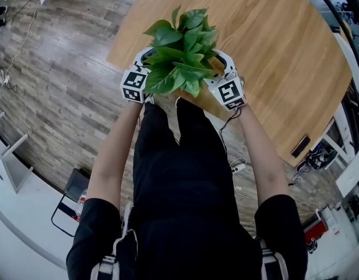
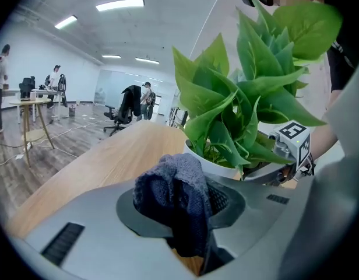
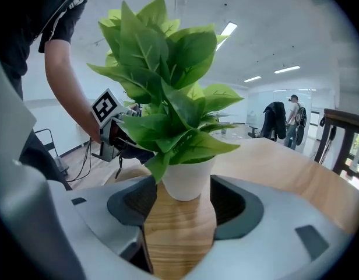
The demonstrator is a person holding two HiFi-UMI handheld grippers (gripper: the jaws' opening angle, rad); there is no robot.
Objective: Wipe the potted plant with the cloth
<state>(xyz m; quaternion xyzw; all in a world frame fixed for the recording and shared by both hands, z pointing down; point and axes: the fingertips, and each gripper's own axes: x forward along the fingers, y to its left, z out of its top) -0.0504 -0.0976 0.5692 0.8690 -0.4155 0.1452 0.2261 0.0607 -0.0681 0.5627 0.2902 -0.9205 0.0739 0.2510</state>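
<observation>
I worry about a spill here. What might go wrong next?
The white pot stands near the wooden table's edge, and the right gripper's jaws flank it without clearly gripping, so a push from the dark knitted cloth may tip it off. The left gripper pinches only a bunched part; the cloth might slip out against the green leaves.
</observation>
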